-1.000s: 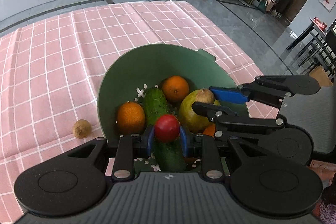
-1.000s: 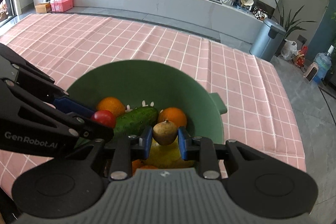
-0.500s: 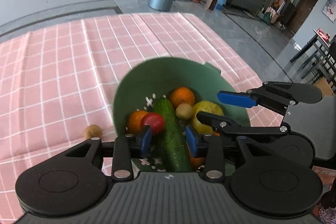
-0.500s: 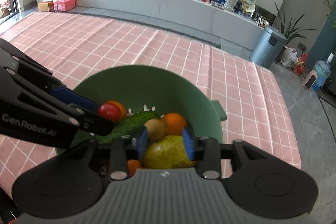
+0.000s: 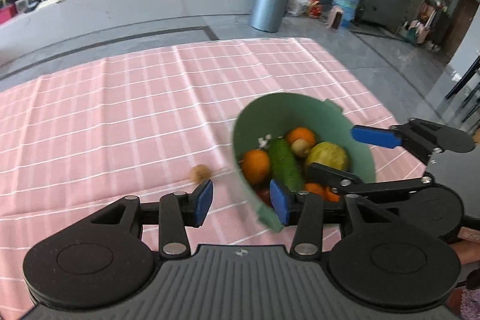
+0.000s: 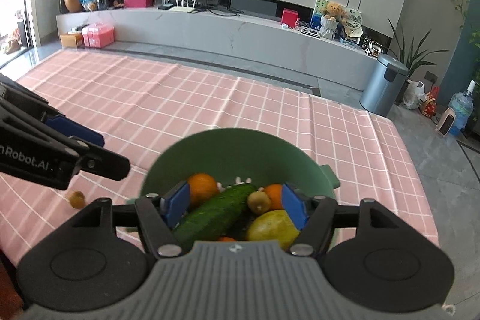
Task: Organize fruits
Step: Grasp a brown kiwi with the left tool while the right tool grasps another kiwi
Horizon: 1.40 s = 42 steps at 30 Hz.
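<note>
A green bowl (image 5: pixel 300 107) (image 6: pixel 240 146) on the pink checked cloth holds two oranges (image 5: pixel 256 165), a cucumber (image 5: pixel 285 162) (image 6: pixel 216 209), a yellow-green pear-like fruit (image 5: pixel 328 155) (image 6: pixel 271 225), a small brown fruit (image 5: pixel 301 146) (image 6: pixel 259 200) and a red tomato (image 5: pixel 264 195) low at the near side. My left gripper (image 5: pixel 241 201) is open and empty at the bowl's left rim. My right gripper (image 6: pixel 235 204) is open and empty above the bowl's fruit. One small brown fruit (image 5: pixel 199 172) (image 6: pixel 76 198) lies on the cloth left of the bowl.
The table's far edge and right edge drop to a grey floor. A steel bin (image 5: pixel 270 3) (image 6: pixel 382 86) stands beyond the table, with a long white counter (image 6: pixel 210 32) behind.
Both grippers have opened and let go: the tomato and the small brown fruit now lie in the bowl. Both grippers have pulled back and up; the left one has swung left.
</note>
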{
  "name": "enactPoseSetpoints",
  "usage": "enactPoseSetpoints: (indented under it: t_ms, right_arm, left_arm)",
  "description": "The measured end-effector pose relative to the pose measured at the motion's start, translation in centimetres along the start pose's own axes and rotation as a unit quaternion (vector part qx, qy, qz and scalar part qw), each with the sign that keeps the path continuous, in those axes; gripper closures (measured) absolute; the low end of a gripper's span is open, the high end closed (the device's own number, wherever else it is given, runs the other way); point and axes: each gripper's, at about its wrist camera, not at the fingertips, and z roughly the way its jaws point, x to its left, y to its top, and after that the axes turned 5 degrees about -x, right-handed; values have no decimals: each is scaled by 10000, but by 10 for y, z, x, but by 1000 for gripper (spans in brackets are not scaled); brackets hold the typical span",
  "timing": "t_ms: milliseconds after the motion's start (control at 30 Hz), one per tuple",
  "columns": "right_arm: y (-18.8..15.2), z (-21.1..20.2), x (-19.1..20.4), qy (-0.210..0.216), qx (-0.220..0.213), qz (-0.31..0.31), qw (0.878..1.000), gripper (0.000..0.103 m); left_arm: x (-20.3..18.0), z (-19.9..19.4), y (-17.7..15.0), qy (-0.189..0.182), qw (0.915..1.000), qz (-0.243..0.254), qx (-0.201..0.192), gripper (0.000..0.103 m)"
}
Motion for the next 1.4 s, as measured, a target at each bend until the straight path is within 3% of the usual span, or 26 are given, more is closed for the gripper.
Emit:
enactPoseSetpoints:
  t_ms: [200, 667, 1067, 1233, 1400]
  right_arm:
    - [-3, -10, 20, 191, -115, 73, 9997, 32]
    - [15, 0, 63, 646, -157, -833, 9943, 32]
    - [34, 37, 87, 823, 166, -1841, 9793, 34]
    - [38, 53, 92, 857, 330, -2154, 9722, 36]
    - [38, 67, 100, 987, 484, -2520, 9615, 45]
  left_arm:
    - [15, -13, -8, 163, 9998, 134, 72, 50]
    - [61, -8, -38, -130, 9981, 202, 571, 44]
    - [100, 13, -57, -183, 9941, -117, 1058, 42]
    - [105, 23, -64, -271, 9942, -216, 1017, 42]
    - [105, 32, -67, -401, 9941, -222, 980, 46]
